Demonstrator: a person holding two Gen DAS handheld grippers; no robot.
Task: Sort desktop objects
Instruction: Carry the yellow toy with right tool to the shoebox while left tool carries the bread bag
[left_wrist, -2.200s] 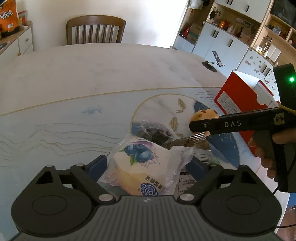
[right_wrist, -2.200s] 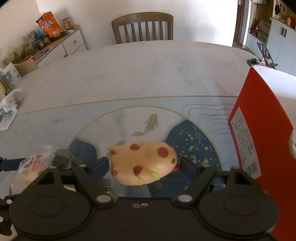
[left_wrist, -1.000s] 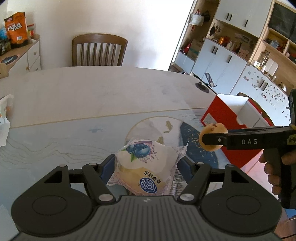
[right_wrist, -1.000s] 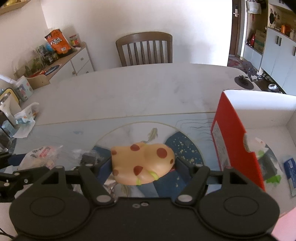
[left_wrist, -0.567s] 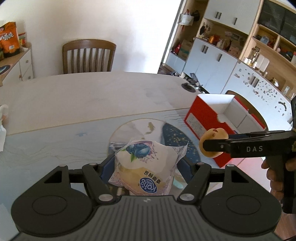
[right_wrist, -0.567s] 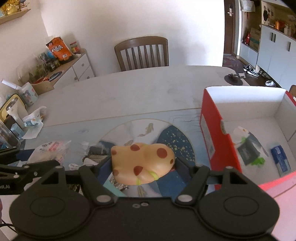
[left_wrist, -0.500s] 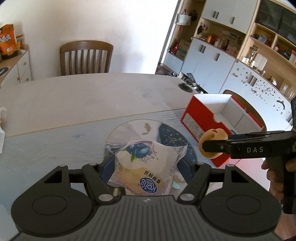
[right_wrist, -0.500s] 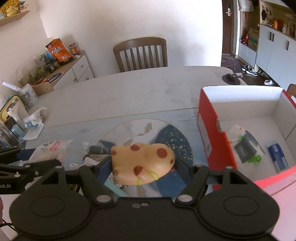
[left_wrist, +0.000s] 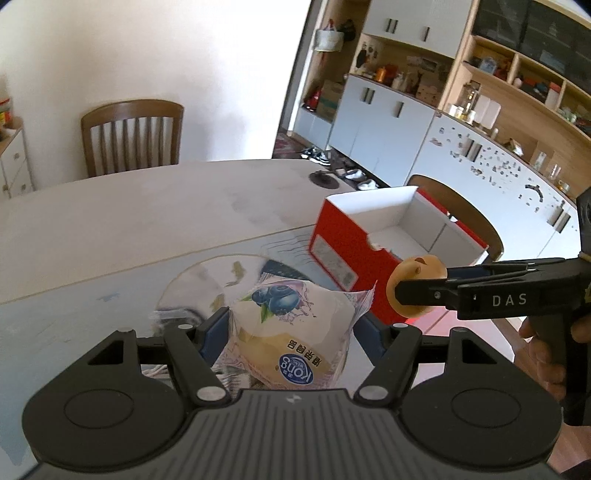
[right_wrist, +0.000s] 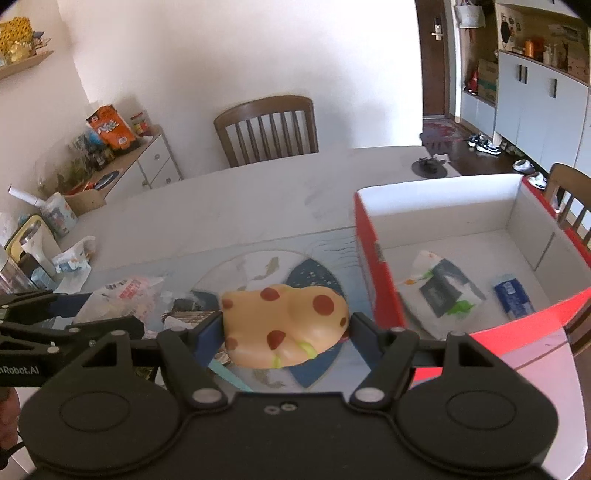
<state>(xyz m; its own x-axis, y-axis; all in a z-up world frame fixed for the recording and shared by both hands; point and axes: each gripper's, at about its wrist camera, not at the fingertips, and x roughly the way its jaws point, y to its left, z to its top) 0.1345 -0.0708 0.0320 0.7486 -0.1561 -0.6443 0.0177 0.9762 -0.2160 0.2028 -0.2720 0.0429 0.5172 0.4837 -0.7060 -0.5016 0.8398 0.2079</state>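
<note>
The sorting is judged to be partly done. Two things are carried at this moment and none of the two is yet put down. The left gripper (left_wrist: 290, 328) is closed on a blueberry bread packet (left_wrist: 291, 338), which is pressed between both pads and held in the air above the table (left_wrist: 122, 218). The right gripper (right_wrist: 286, 328) is closed on a soft spotted toy (right_wrist: 286, 326), also lifted free of the table. The red box (right_wrist: 382, 295) with white inside stands at about two o'clock from the toy in the right wrist view, and at about one o'clock from the packet in the left wrist view; it is near, but neither load is over its opening yet. Inside the box two things are counted: one white pouch (right_wrist: 437, 286) with dark and green print, and one small blue packet (right_wrist: 513, 295) at three o'clock from the pouch. On the table, at about nine o'clock from the toy, a heap of wrappers (right_wrist: 125, 295) is left; one white packet with red letters and at least one dark packet can be told, the exact number cannot. One light blue stick (right_wrist: 229, 374) lies under the toy. So, two things are sorted, two are on the way, and several are still to be taken. One box, two grippers and two wooden chairs are counted in the right wrist view.
</note>
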